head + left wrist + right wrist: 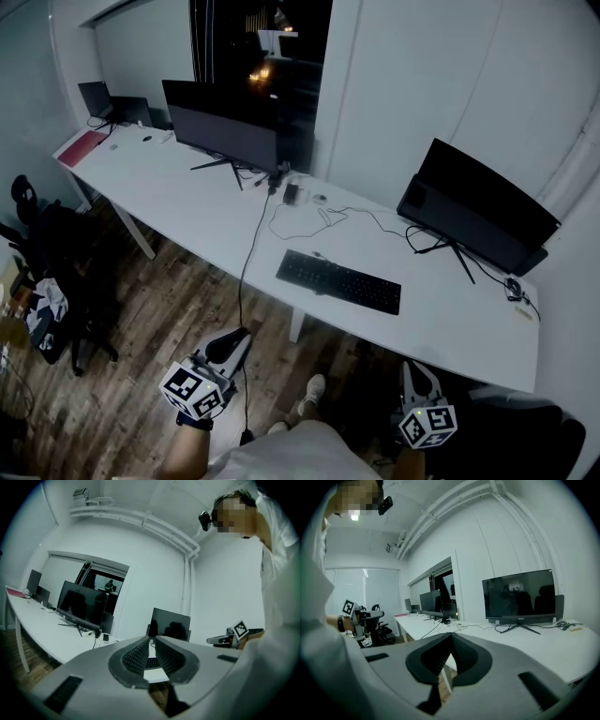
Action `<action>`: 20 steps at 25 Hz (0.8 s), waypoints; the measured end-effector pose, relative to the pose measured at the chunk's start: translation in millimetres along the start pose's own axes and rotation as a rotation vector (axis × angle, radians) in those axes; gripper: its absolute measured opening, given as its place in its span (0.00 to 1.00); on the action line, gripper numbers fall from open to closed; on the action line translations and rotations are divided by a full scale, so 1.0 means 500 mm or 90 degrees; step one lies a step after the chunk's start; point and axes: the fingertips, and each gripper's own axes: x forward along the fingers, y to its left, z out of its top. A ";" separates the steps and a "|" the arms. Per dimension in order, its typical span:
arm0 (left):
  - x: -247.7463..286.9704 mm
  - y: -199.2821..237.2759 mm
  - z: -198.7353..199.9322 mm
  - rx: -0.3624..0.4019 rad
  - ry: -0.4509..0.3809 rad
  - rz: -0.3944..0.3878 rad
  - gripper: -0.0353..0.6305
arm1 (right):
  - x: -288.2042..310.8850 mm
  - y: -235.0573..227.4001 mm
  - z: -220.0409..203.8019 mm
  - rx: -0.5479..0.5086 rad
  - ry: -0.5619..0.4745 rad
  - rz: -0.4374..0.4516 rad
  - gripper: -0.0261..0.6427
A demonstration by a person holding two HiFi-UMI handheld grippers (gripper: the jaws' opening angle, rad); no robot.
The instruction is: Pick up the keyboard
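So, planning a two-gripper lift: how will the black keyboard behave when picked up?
The keyboard looks long, thin and flat, so probably stiff and light, yet apt to tilt if gripped at one end. Flat on the smooth white desk, it may slide when nudged.

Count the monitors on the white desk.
3 sure: right monitor at the right end of the desk, large monitor mid-desk, small monitor far left. A dark screen beside it may be a fourth.

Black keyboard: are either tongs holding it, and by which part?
Nothing is held: left tongs and right tongs are shut and empty, short of the flat black keyboard.
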 end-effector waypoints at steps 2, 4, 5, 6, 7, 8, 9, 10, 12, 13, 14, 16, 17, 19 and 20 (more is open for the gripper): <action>0.032 0.020 0.004 0.001 0.001 0.009 0.11 | 0.044 -0.019 0.012 0.000 -0.002 0.010 0.04; 0.071 0.039 0.013 0.006 0.001 0.015 0.11 | 0.090 -0.038 0.030 0.002 -0.006 0.018 0.04; 0.092 0.049 0.018 0.008 0.002 0.018 0.11 | 0.113 -0.048 0.038 0.003 -0.007 0.023 0.04; 0.113 0.057 0.022 0.009 0.003 0.020 0.11 | 0.136 -0.060 0.045 0.003 -0.008 0.027 0.04; 0.135 0.065 0.027 0.011 0.004 0.022 0.11 | 0.158 -0.072 0.050 0.003 -0.008 0.031 0.04; 0.156 0.071 0.031 0.012 0.005 0.023 0.11 | 0.178 -0.083 0.057 0.003 -0.008 0.035 0.04; 0.177 0.077 0.035 0.013 0.005 0.023 0.11 | 0.198 -0.095 0.064 0.003 -0.008 0.039 0.04; 0.198 0.083 0.039 0.014 0.006 0.023 0.11 | 0.218 -0.106 0.071 0.005 -0.009 0.043 0.04; 0.239 0.093 0.044 0.015 0.007 0.024 0.11 | 0.256 -0.125 0.086 0.008 -0.010 0.050 0.04; 0.259 0.097 0.045 0.014 0.009 0.023 0.11 | 0.274 -0.132 0.092 0.009 -0.010 0.055 0.04; 0.278 0.100 0.045 0.013 0.011 0.022 0.11 | 0.291 -0.138 0.098 0.009 -0.009 0.061 0.04; 0.312 0.103 0.043 0.012 0.015 0.019 0.11 | 0.324 -0.148 0.103 0.008 -0.006 0.075 0.04; 0.327 0.106 0.042 0.010 0.018 0.019 0.11 | 0.339 -0.151 0.104 0.008 -0.002 0.084 0.04; 0.354 0.111 0.039 0.008 0.022 0.019 0.11 | 0.369 -0.156 0.101 0.009 0.011 0.106 0.04; 0.367 0.114 0.037 0.008 0.024 0.019 0.11 | 0.384 -0.157 0.098 0.009 0.020 0.119 0.05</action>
